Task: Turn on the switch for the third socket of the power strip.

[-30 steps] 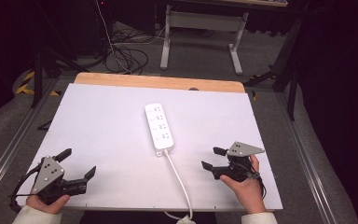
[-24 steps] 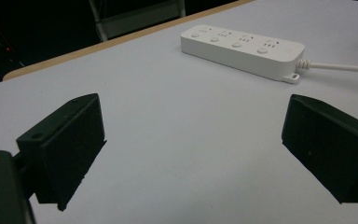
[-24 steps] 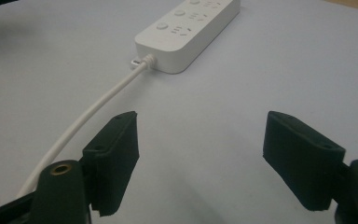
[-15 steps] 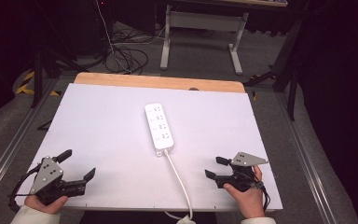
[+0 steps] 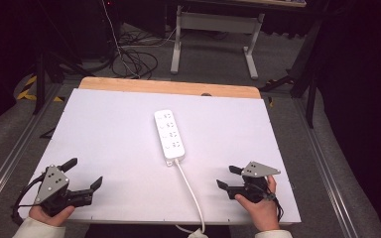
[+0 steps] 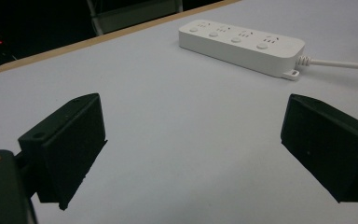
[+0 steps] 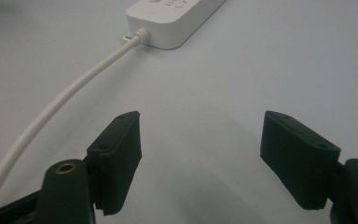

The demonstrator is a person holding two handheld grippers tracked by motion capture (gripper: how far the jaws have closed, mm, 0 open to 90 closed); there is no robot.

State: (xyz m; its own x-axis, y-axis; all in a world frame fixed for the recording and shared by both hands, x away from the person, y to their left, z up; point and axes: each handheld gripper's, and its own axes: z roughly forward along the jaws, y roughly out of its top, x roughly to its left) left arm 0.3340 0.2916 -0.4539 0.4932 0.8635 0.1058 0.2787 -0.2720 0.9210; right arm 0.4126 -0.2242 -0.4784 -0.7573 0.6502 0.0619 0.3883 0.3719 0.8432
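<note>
Left gripper (image 5: pixel 84 174) and right gripper (image 5: pixel 226 177) both spread wide, empty, low at near corners of white surface (image 5: pixel 104 129). White plastic four-socket power strip (image 5: pixel 168 134) lies mid-surface between them, white cord (image 5: pixel 191 191) trailing toward near edge.

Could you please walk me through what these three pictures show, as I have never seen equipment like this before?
No robot arm here: a person holds a two-jaw tool in each hand. The high view looks down on the white table. The left tool and right tool sit near its front edge, jaws open, holding nothing. The other two pictures come from cameras riding on each tool, looking out between its black jaws. On the table lies a white power strip; its cord runs off the front edge. The left gripper view shows the strip ahead; the right shows its cord end.
</note>
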